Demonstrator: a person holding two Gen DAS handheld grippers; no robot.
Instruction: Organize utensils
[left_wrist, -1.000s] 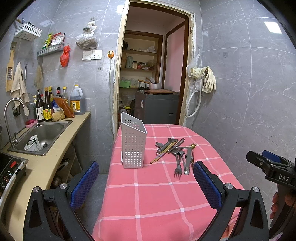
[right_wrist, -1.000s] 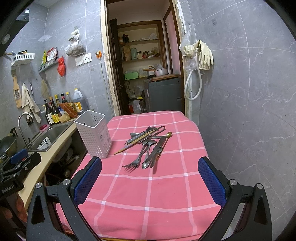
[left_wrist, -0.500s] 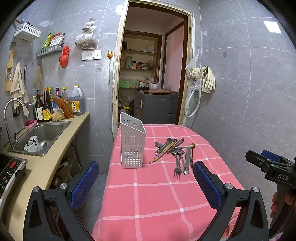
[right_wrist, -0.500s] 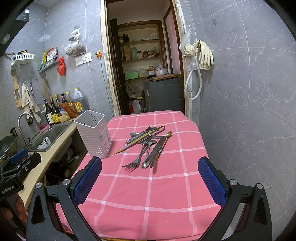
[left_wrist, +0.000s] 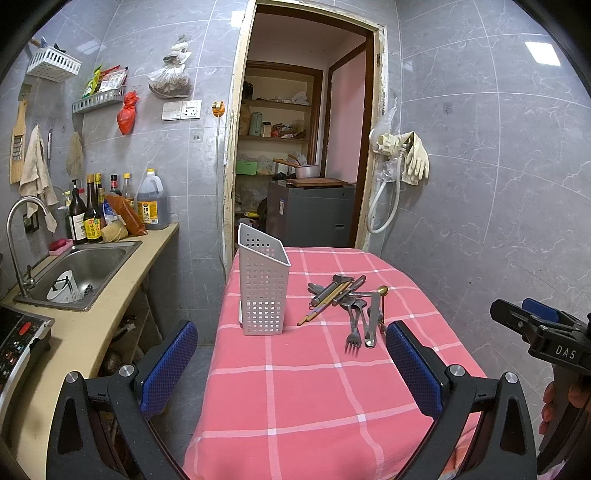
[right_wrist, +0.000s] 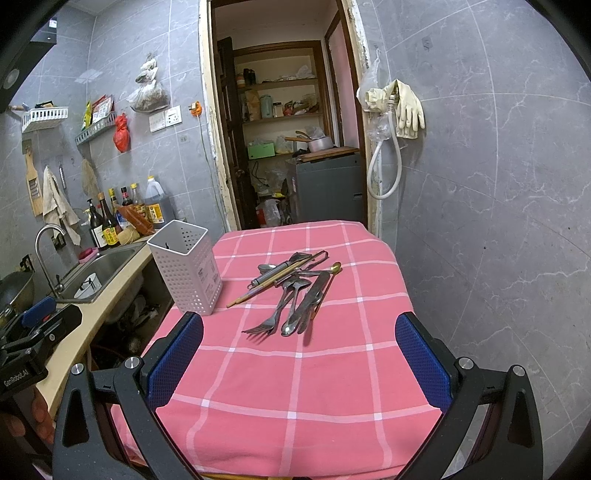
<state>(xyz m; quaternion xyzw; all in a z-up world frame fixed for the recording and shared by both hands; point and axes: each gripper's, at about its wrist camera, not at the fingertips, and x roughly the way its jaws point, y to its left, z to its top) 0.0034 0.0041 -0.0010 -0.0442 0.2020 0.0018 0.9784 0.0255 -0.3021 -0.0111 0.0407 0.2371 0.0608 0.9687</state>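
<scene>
Two tools, left (left_wrist: 288, 363) and right (right_wrist: 299, 363), both spread, empty, short of the counter (right_wrist: 332, 387). Utensils (right_wrist: 295, 291) heaped beside holder (right_wrist: 186, 269); risk: tangled pile snags, light holder tips.

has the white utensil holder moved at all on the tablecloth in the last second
No. In the right wrist view the white utensil holder stands on the same spot of the pink checked tablecloth, left of the utensil pile, as before.
</scene>
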